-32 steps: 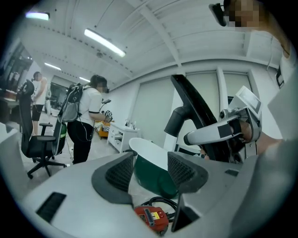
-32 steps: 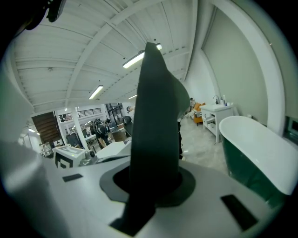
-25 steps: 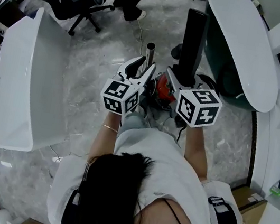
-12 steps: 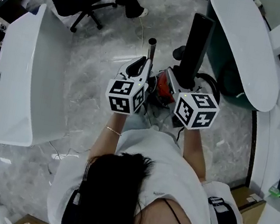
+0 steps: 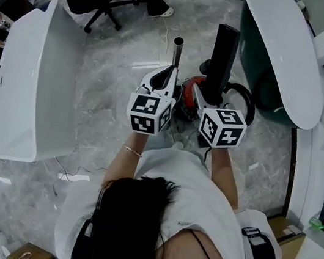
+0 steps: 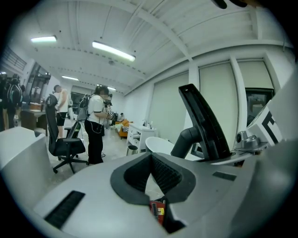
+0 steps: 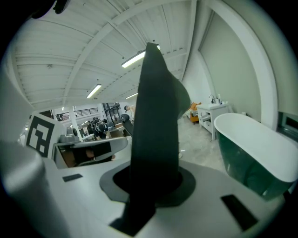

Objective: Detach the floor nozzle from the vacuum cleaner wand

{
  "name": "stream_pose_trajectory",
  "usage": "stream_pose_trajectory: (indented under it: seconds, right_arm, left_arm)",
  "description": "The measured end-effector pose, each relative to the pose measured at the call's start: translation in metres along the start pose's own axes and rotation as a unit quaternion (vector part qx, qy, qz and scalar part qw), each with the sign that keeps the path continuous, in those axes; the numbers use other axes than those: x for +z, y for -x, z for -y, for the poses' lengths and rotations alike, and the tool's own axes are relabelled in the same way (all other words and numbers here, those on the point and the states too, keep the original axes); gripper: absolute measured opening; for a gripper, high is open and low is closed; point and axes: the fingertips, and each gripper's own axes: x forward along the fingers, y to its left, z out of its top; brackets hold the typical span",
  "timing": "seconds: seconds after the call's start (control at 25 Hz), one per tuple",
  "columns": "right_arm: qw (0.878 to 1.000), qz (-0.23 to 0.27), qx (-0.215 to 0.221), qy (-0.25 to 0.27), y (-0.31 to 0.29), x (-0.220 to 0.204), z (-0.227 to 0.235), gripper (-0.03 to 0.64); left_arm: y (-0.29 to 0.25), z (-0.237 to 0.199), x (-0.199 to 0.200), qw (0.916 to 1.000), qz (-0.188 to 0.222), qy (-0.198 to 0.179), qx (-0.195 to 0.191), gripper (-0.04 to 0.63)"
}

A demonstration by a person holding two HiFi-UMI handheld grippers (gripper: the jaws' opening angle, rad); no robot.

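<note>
**Hidden or unclear.** The lower end of the floor nozzle (image 7: 156, 116) is covered by the right gripper (image 7: 153, 182). In the head view the lower stretch of the metal wand (image 5: 176, 52) is lost beneath the left gripper (image 6: 152, 166), and only its open top end is shown, just beyond that gripper's tips. Whether the wand touches the left gripper cannot be told. The red vacuum cleaner body (image 5: 189, 92) is seen in part only, between the two grippers, and a black hose (image 5: 246, 95) curls out just right of the right gripper.

**Left gripper.** The jaws have just been brought fully together. The ribbed pads are met, and nothing is held between them.

**Right gripper.** The jaws are parted narrowly and clamped on the floor nozzle, which is held on end and rises above the pads as a tall black slab. From the left gripper it is seen to the right, with its dark elbow neck at the bottom. It is kept apart from the wand's top end.

**Writing.** A small red-and-yellow label (image 6: 158, 210) is glimpsed below the left jaws, its print too small to be read. Black-and-white square markers are carried on both gripper cubes.

**Surroundings.** A green-sided bathtub (image 7: 253, 139) is placed right of the right gripper.
</note>
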Motion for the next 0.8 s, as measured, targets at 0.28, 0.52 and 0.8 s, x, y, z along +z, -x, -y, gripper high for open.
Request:
stream_pose_trajectory:
  seconds: [0.28, 0.52, 0.8]
  right_arm:
    - [0.999, 0.032, -0.028, 0.015, 0.012, -0.01, 0.007, 0.084]
    - [0.998, 0.046, -0.039, -0.006, 0.02, -0.017, 0.012, 0.084]
    - [0.998, 0.046, -0.04, 0.0, 0.029, -0.026, 0.011, 0.084]
  left_arm:
    - [0.013, 0.012, -0.002, 0.9999, 0.011, -0.007, 0.001, 0.003]
    - [0.021, 0.018, -0.007, 0.9999, 0.007, -0.011, -0.001, 0.003]
    - [0.027, 0.032, -0.015, 0.9999, 0.008, -0.012, -0.001, 0.003]
